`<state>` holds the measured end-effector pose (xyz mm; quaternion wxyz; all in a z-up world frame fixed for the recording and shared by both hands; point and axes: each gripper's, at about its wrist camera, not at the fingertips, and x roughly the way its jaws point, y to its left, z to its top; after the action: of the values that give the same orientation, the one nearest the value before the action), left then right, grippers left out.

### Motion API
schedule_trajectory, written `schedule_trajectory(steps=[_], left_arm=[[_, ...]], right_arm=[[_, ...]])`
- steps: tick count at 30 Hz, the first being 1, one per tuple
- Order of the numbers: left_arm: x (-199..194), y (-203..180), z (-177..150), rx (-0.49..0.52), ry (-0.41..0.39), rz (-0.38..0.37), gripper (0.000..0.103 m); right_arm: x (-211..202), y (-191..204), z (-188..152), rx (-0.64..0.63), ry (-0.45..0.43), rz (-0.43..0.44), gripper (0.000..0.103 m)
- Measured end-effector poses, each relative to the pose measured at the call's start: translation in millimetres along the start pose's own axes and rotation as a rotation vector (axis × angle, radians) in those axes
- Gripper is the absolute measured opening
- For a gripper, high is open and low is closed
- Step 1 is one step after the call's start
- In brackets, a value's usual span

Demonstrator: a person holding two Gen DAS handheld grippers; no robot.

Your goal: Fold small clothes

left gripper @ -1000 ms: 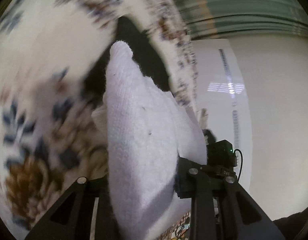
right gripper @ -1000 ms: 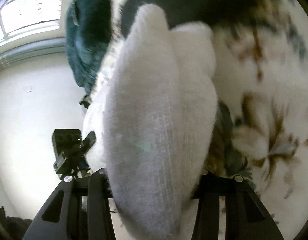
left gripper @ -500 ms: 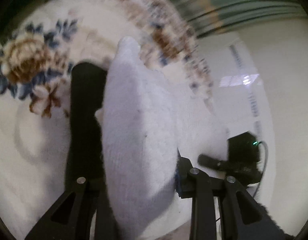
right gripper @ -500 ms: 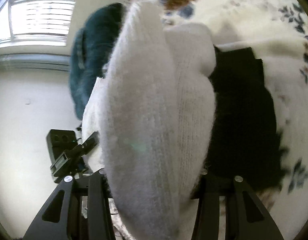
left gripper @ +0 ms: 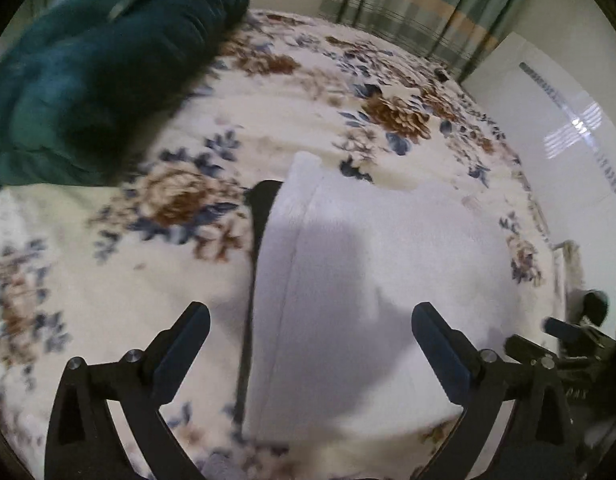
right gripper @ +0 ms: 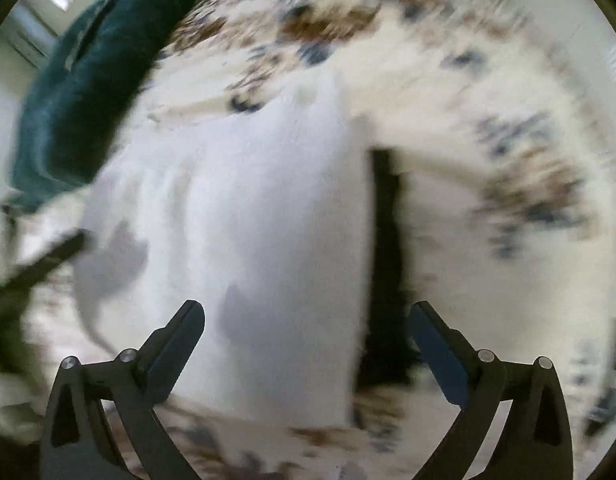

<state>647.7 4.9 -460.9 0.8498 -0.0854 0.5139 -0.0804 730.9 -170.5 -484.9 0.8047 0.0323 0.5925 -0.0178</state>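
A white fleecy cloth [left gripper: 367, 280] lies folded flat on the flowered bedspread [left gripper: 108, 260]. It partly covers a black garment [left gripper: 264, 204], of which a strip shows along its edge. My left gripper [left gripper: 309, 316] hangs above the cloth, its jaws opening wide, and the pads touch nothing. In the blurred right wrist view the same white cloth [right gripper: 248, 220] lies beside the black garment [right gripper: 387, 240]. My right gripper [right gripper: 306, 310] is above them, jaws opening too, with nothing gripped. Both point steeply down.
A dark teal bundle of plush fabric [left gripper: 108, 60] sits on the bed at the back left, also the teal bundle [right gripper: 96, 80] in the right wrist view. The other gripper's body [left gripper: 567, 344] shows at the right edge. A white wall and curtains stand beyond the bed.
Both grippers were shut on the white cloth and held it up. Now they have let go, the jaws stand wide, and the cloth lies on the bed over the black garment.
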Motion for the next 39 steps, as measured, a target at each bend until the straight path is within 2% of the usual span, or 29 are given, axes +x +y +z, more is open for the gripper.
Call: schedule_trajectory(steps=[2,4,7,11,20,24,29,33,39], left_arm=[[-15,-13,-2,0.012,-0.003,0.075,0.103],[-36,-21,-8,0.015,-0.016,0.092,0.103],[-79,-34,-19,0.028,-0.043,0.126,0.103],[-151,-56,-34,0.049,-0.108,0.18,0.103],[-328,-95,-82,0.119,-0.218,0.164,0.103],[-392,-108,-101,0.133,-0.263,0.142,0.103],[-465,-119,-124,0.138,-0.323,0.129,0.103],[-498,-123,-140,0.138,-0.357,0.128,0.103],[-529,-129,-162,0.15,-0.386,0.13,0.103]], right_arm=[[-28,-4,-25,-0.007,-0.039,-0.087,0.103],[-60,-15,-56,-0.012,-0.083,-0.148,0.103],[-116,-39,-94,0.024,-0.128,-0.187,0.103],[-201,-49,-130,0.068,-0.189,-0.226,0.103],[-410,-50,-221,0.086,-0.341,-0.283,0.103],[-498,-46,-262,0.08,-0.42,-0.298,0.103],[-586,-41,-306,0.067,-0.505,-0.296,0.103],[-643,-38,-337,0.063,-0.564,-0.279,0.103],[-695,-35,-373,0.064,-0.627,-0.253,0.103]])
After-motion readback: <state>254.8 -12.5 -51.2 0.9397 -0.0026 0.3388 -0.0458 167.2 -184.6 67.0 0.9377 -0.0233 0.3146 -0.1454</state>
